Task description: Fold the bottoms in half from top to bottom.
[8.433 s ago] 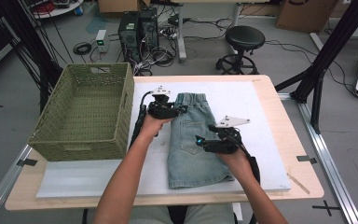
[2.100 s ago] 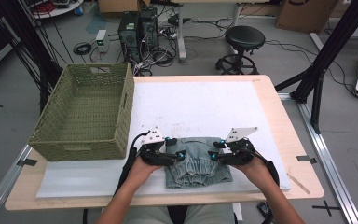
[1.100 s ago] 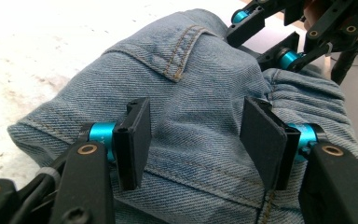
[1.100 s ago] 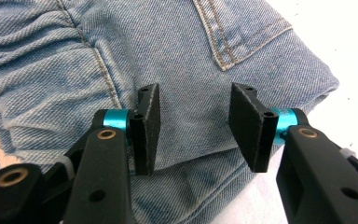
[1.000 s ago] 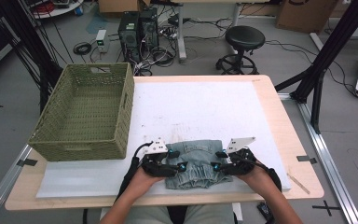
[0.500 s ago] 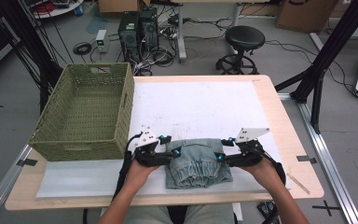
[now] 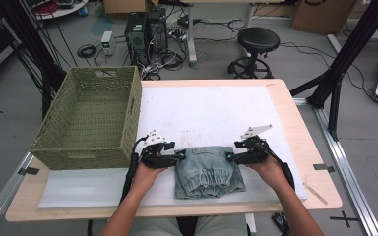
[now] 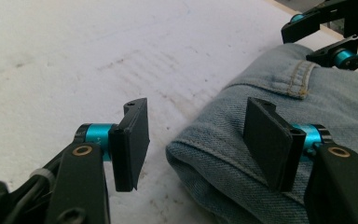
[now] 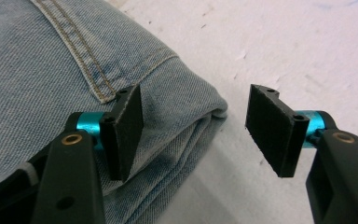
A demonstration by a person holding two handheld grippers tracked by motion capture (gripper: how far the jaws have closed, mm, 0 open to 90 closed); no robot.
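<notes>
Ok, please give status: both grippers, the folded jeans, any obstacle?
Left gripper and right gripper open, one at each far corner of folded jeans. Jeans flat on white mat. Basket left, apart.

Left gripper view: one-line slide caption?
Left claw open over the white table cover, one jaw above the corner of the folded light-blue denim shorts, nothing gripped.

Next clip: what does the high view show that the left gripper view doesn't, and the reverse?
High view: the green basket, a stool, the person's forearms, the folded jeans' whole outline. Left gripper view: the left gripper's open fingers astride a folded corner, seam stitching up close. Both: jeans, white mat, right gripper.
</notes>
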